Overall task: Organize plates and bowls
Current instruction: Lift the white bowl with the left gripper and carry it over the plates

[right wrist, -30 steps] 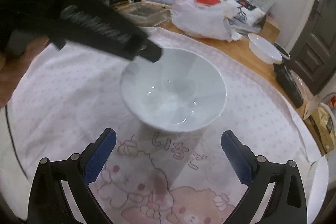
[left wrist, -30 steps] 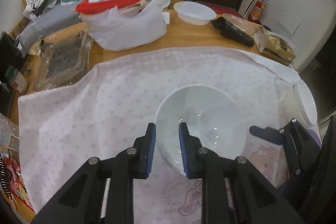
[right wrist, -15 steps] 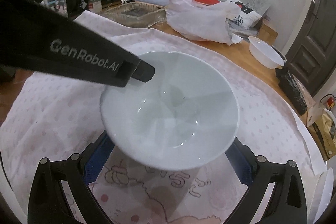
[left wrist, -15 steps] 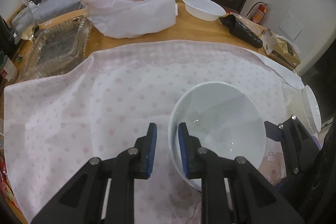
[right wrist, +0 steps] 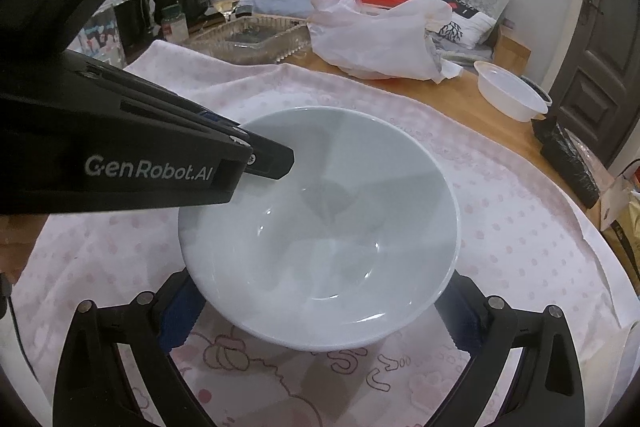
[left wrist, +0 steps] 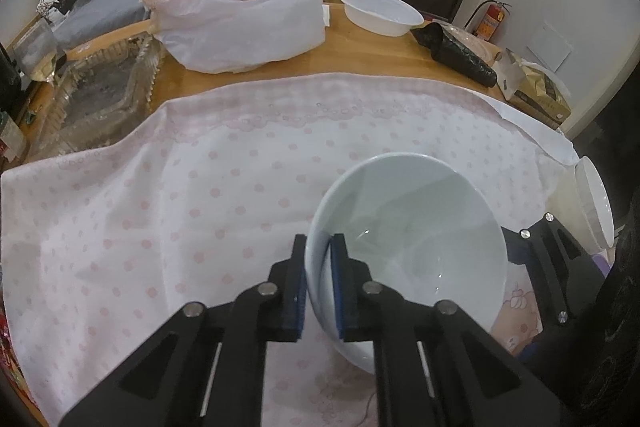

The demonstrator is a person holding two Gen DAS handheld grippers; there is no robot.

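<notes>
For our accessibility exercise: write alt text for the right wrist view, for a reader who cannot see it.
A white bowl is held above a pink dotted cloth, its rim pinched by the left gripper reaching in from the left. The right gripper sits open below the bowl, one blue-padded finger on each side.

Bowl looking glazed ceramic, white, glossy w/ light spots showing. Left gripper looking matt black plastic, w/ blue rubbery pads and shiny metal screws. Right gripper showing same finish. Cloth reading as soft matt fabric, pink dots. Counter showing smooth wood. Bag looking thin crinkly plastic. Tray looking clear ribbed glass.
</notes>
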